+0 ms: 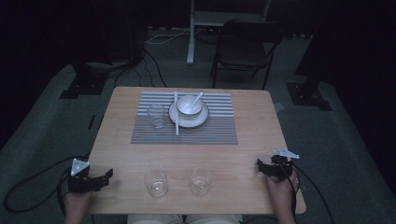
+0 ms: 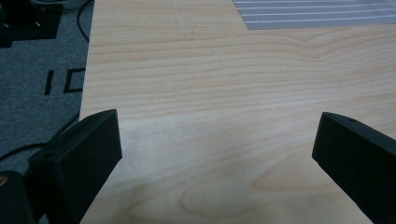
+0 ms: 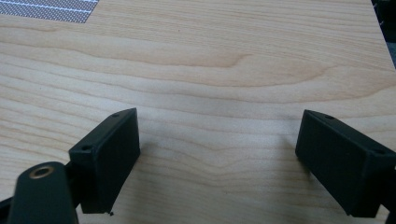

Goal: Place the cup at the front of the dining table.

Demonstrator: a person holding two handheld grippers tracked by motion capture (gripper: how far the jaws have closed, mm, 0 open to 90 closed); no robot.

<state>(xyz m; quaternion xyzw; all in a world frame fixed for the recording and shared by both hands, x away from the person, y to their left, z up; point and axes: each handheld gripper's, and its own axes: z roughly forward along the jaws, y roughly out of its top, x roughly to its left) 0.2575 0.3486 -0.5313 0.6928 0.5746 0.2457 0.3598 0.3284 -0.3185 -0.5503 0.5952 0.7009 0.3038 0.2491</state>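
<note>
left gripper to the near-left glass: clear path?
Probably yes. The left gripper is open and empty at the table's near left corner, and only bare wood lies between it and the near-left glass; the other near glass stands farther right.

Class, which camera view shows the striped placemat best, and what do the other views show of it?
The high view: the whole striped placemat lies flat under the plate and one glass. The left gripper view catches a corner at its top edge, and the right gripper view a smaller corner at top left.
</note>
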